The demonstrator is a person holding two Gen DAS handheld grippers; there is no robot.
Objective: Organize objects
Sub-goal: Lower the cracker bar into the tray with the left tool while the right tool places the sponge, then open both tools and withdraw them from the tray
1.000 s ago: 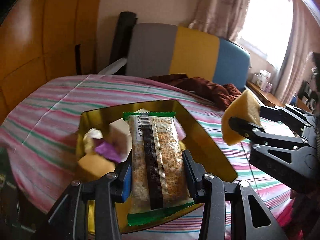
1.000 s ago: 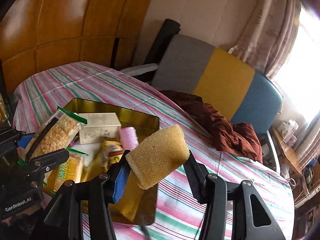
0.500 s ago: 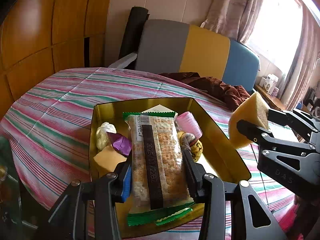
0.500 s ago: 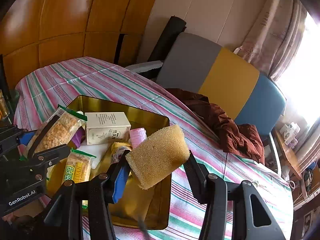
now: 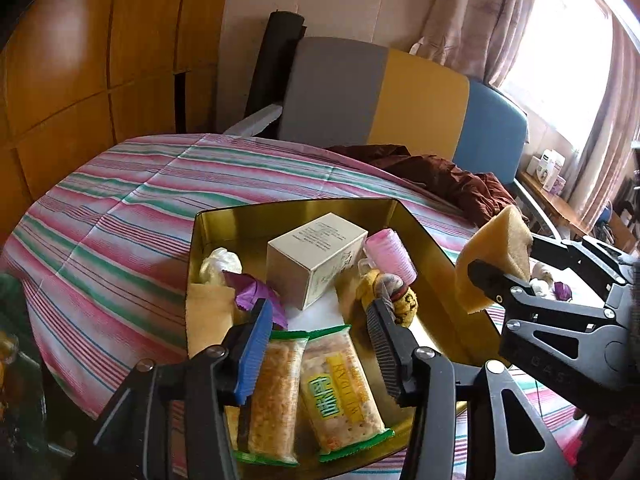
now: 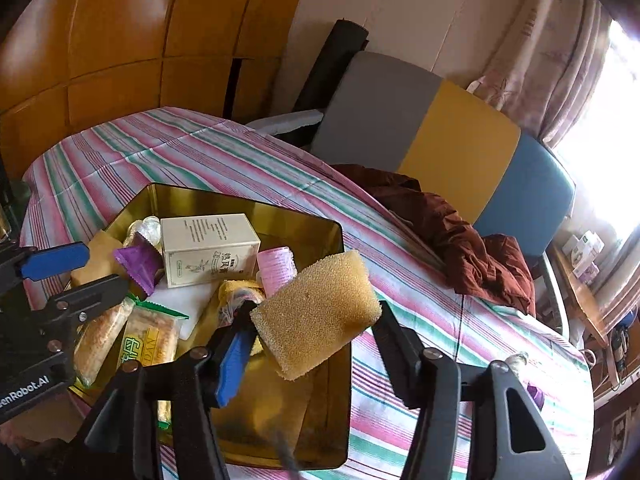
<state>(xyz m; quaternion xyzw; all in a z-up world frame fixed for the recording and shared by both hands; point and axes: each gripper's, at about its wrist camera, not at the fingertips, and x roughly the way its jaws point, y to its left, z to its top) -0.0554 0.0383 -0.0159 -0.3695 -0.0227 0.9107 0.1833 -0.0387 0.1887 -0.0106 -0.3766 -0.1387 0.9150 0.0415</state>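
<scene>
A gold tin tray sits on the striped tablecloth. In it lie two cracker packets, a beige box, a pink roller, a purple wrapper and other small items. My left gripper is open and empty just above the packets. My right gripper is shut on a yellow sponge and holds it over the tray's right edge.
A brown cloth lies on the table's far side. A grey, yellow and blue chair stands behind it. Small items lie on the table right of the tray. Wooden panels are at the left.
My left gripper has opened and let go of the cracker packet, which now lies in the tray beside the other packet. The right gripper still holds the sponge.
</scene>
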